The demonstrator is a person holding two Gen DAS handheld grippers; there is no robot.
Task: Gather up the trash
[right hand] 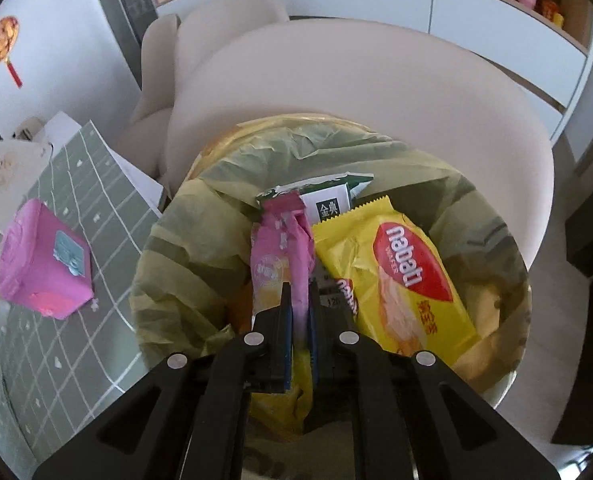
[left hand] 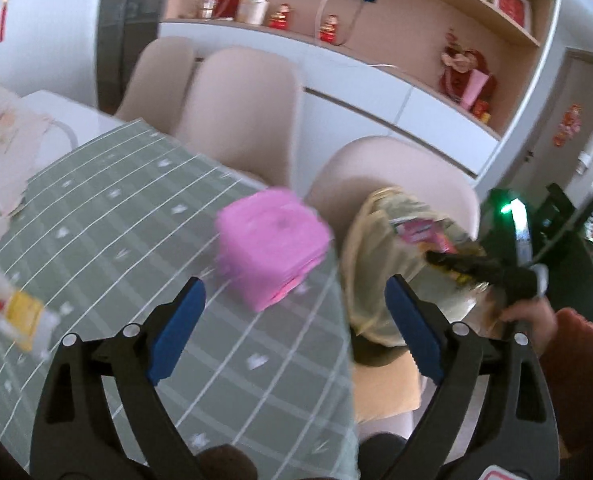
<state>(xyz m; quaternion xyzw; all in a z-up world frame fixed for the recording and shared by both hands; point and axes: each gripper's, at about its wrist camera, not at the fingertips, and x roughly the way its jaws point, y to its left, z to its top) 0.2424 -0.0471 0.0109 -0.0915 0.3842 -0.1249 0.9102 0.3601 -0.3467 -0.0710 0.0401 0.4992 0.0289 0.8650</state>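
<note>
My right gripper (right hand: 299,292) is shut on a pink and yellow snack wrapper (right hand: 282,248) and holds it over the trash bin (right hand: 176,280), which is lined with a yellowish bag. A yellow Nabati wrapper (right hand: 408,280) and a green and white carton (right hand: 328,200) lie in the bin. My left gripper (left hand: 296,312) is open and empty above the table's right edge, near a pink tissue pack (left hand: 272,240). A white and yellow wrapper (left hand: 16,312) lies on the green checked tablecloth (left hand: 116,220) at the left. The bin (left hand: 376,240) and the right gripper (left hand: 476,268) show in the left wrist view.
Beige chairs (left hand: 244,112) stand behind the table and the bin (right hand: 376,80). The pink tissue pack (right hand: 44,264) sits near the table edge beside the bin. A white cabinet with shelves (left hand: 396,92) runs along the back wall. Papers (left hand: 0,128) lie at the table's far left.
</note>
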